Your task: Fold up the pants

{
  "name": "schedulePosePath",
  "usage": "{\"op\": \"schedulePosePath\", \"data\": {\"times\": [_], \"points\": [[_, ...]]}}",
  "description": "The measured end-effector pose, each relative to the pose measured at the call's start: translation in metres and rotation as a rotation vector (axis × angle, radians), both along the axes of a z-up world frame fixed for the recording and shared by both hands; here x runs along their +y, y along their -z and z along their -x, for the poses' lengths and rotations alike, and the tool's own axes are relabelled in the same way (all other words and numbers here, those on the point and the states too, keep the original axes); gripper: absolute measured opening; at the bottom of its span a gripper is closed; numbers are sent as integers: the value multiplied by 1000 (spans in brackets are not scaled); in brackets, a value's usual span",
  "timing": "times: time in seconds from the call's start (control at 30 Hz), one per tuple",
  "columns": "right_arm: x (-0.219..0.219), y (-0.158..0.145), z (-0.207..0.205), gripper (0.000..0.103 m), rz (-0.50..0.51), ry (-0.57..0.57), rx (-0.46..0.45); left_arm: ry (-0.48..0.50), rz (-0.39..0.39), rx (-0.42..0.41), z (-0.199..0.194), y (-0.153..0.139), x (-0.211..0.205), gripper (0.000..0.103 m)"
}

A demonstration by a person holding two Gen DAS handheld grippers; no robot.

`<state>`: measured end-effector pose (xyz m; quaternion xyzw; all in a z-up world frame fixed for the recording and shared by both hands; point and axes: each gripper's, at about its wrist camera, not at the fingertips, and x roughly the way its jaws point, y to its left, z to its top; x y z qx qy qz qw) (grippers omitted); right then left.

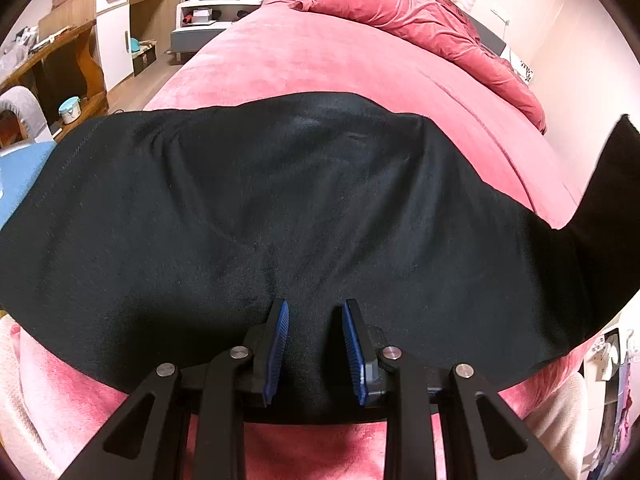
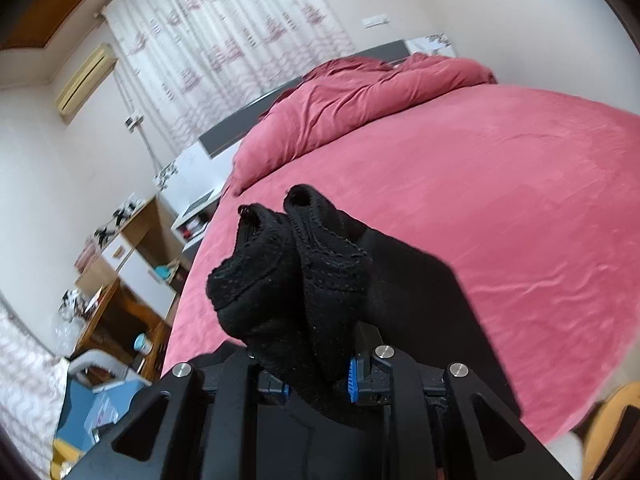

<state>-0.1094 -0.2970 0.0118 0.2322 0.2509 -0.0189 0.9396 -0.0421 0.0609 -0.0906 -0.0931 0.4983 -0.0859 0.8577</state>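
Note:
Black pants (image 1: 256, 208) lie spread across the pink bed (image 1: 304, 60) in the left wrist view. My left gripper (image 1: 315, 308) is at their near edge, and black cloth fills the gap between its blue pads (image 1: 280, 340). At the right edge a strip of the pants (image 1: 616, 168) rises off the bed. In the right wrist view my right gripper (image 2: 316, 360) is shut on the two bunched leg ends (image 2: 296, 272), held up above the bed (image 2: 500, 200). The cloth hides its fingertips.
A crumpled pink duvet (image 1: 420, 20) lies at the head of the bed. Left of the bed stand a wooden desk (image 1: 60, 60), a white cabinet (image 1: 114, 36) and a low nightstand (image 1: 200, 28). A wooden chair (image 2: 616, 420) shows at the lower right. Curtains (image 2: 224, 32) hang behind.

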Motion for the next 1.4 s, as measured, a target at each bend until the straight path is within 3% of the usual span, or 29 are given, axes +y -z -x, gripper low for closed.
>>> {"op": "schedulePosePath", "data": {"times": [0.37, 0.77, 0.9, 1.1, 1.17, 1.3, 1.4], "points": [[72, 55, -23, 20, 66, -147, 114, 2, 6, -4, -1, 6, 7, 28], [93, 108, -37, 23, 107, -206, 227, 2, -4, -17, 3, 9, 4, 28], [102, 123, -42, 24, 164, -230, 264, 1, -5, -22, 5, 8, 2, 28], [123, 141, -40, 49, 288, -295, 272, 2, -10, -30, 7, 9, 1, 28], [134, 141, -38, 78, 298, -357, 253, 2, -16, -32, 8, 9, 0, 28], [148, 143, -33, 82, 319, -381, 231, 5, -20, -36, 9, 8, -1, 29], [141, 138, -31, 80, 251, -391, 210, 9, 0, -35, 10, 8, 1, 29]]}}
